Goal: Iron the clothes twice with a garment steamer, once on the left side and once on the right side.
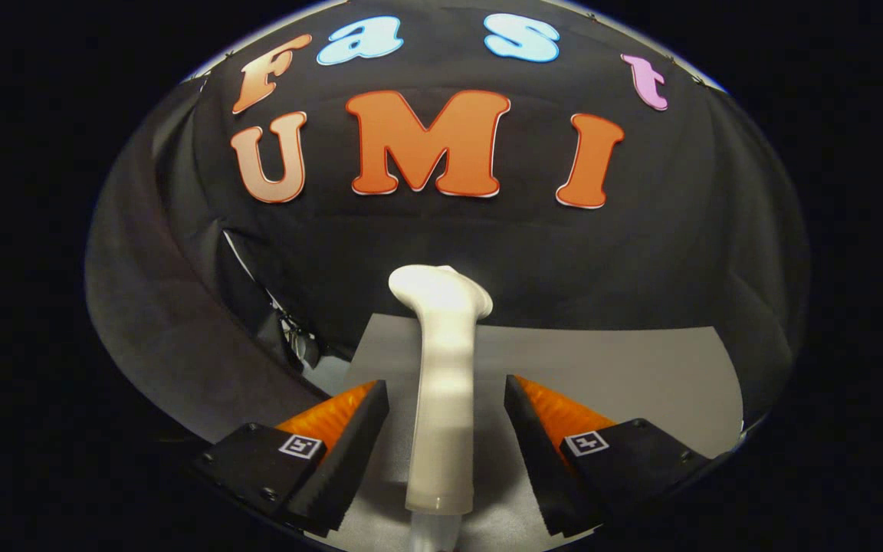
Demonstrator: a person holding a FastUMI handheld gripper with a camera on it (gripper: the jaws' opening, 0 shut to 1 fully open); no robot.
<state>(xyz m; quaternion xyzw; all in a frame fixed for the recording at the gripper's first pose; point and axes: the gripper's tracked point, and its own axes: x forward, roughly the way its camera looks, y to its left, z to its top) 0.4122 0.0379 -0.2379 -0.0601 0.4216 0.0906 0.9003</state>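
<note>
A white garment steamer (443, 399) stands upright on the grey table (625, 368), its head bent toward the booth's back wall. Its long handle runs down between my two fingers. My gripper (445, 383) is open: one finger stands on each side of the handle, and a gap shows between each pad and the handle. A dark grey cloth (158, 322) hangs in a broad sweep to the left of the fingers; I cannot tell whether it is the garment.
The black cloth wall closes the booth just behind the table. A small shiny metal fitting (300, 341) sits where the dark grey cloth meets the table's back left corner. The table's grey top stretches to the right of the steamer.
</note>
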